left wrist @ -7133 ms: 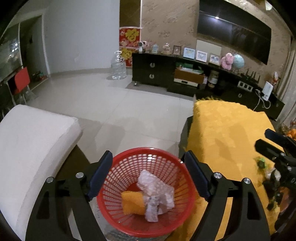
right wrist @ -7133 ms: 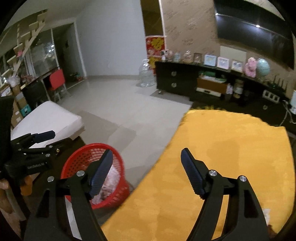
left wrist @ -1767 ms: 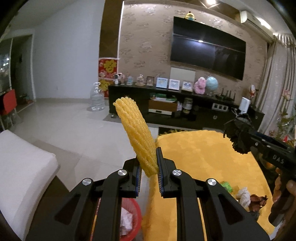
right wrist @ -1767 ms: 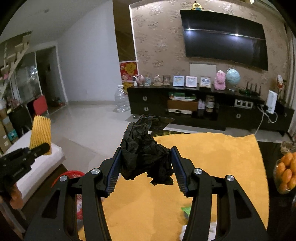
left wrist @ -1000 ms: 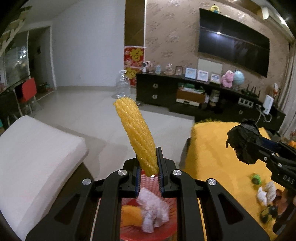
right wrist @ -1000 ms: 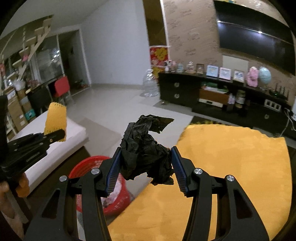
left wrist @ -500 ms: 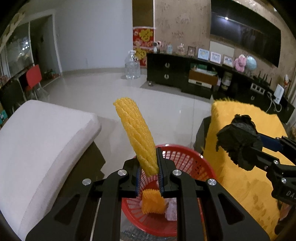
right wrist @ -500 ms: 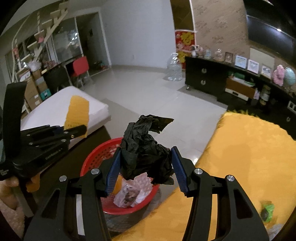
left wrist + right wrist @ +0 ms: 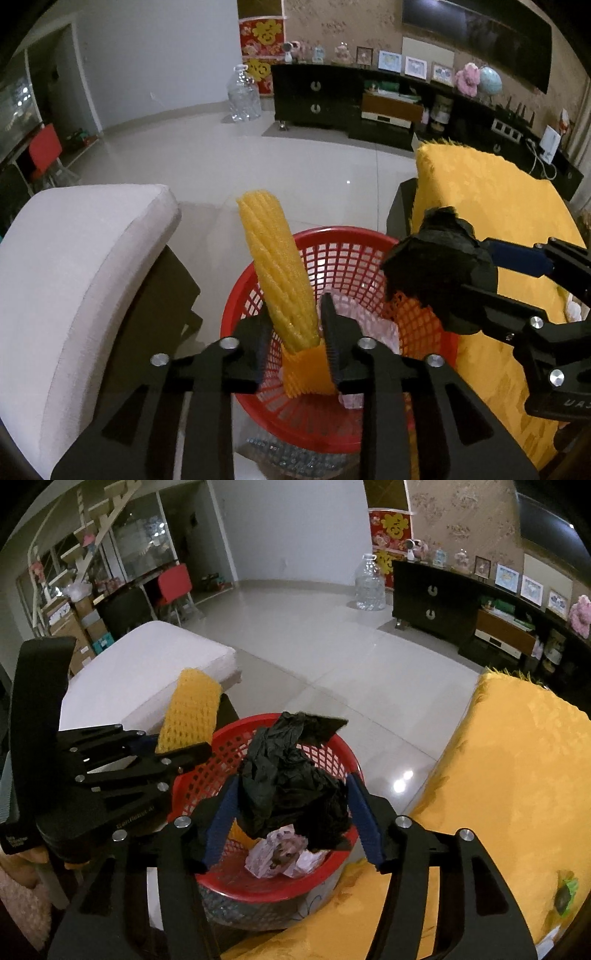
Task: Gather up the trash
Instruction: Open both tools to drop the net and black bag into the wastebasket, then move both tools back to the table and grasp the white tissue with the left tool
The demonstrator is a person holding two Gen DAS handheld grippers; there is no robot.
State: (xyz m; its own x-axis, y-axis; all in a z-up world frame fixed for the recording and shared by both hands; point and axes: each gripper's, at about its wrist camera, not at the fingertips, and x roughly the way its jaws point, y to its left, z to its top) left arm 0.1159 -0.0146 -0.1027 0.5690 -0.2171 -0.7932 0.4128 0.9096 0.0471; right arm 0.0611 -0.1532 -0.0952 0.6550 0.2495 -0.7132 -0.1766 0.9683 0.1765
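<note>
My left gripper is shut on a yellow foam net sleeve, held upright over the red mesh basket. My right gripper is shut on a crumpled black plastic bag, held over the same basket. The right gripper and bag also show in the left wrist view, over the basket's right rim. The left gripper with its sleeve shows in the right wrist view at the basket's left rim. Inside the basket lie an orange foam net and pale crumpled wrappers.
A table with a yellow cloth stands right of the basket; a small green scrap lies on it. A white cushioned seat is to the left. A tiled floor and a dark TV cabinet lie beyond.
Both grippers have moved down and toward the basket with their loads. The black bag now hangs over the basket's right side and the yellow sleeve over its middle.
</note>
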